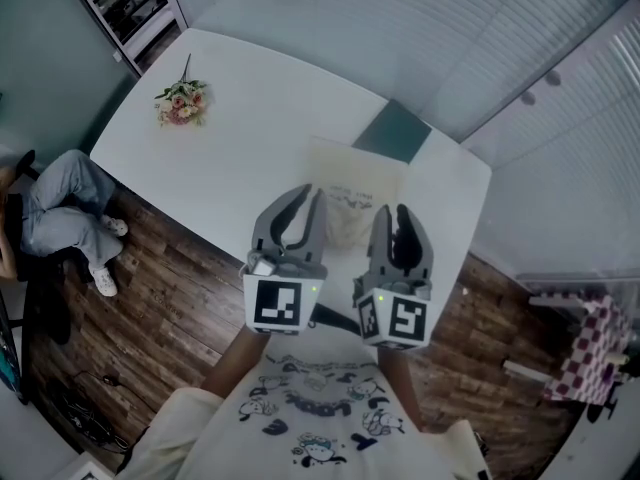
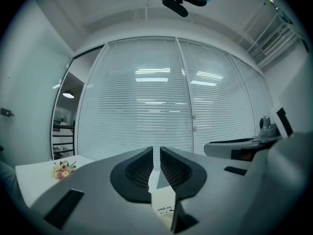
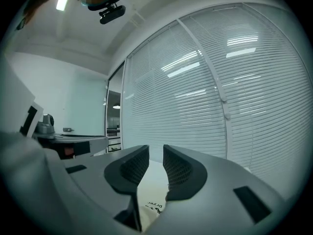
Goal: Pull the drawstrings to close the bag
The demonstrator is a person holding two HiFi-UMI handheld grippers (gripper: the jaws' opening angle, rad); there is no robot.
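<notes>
Lying flat by the near edge of the table (image 1: 250, 118), toward its right corner: a cream bag (image 1: 350, 183), printed side up. Held side by side over its near end, pointing to the far edge: left tool (image 1: 308, 196) and right tool (image 1: 391, 211). Left parted by only a thin slit, pinching nothing. Right spread a little wider, likewise empty. Cannot tell any contact with the bag. Toward the far left corner, a small bunch of flowers (image 1: 181, 102).

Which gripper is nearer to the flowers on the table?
Left. The left gripper is right of the flowers, over the table's near edge; the right gripper is farther right, beside it.
</notes>
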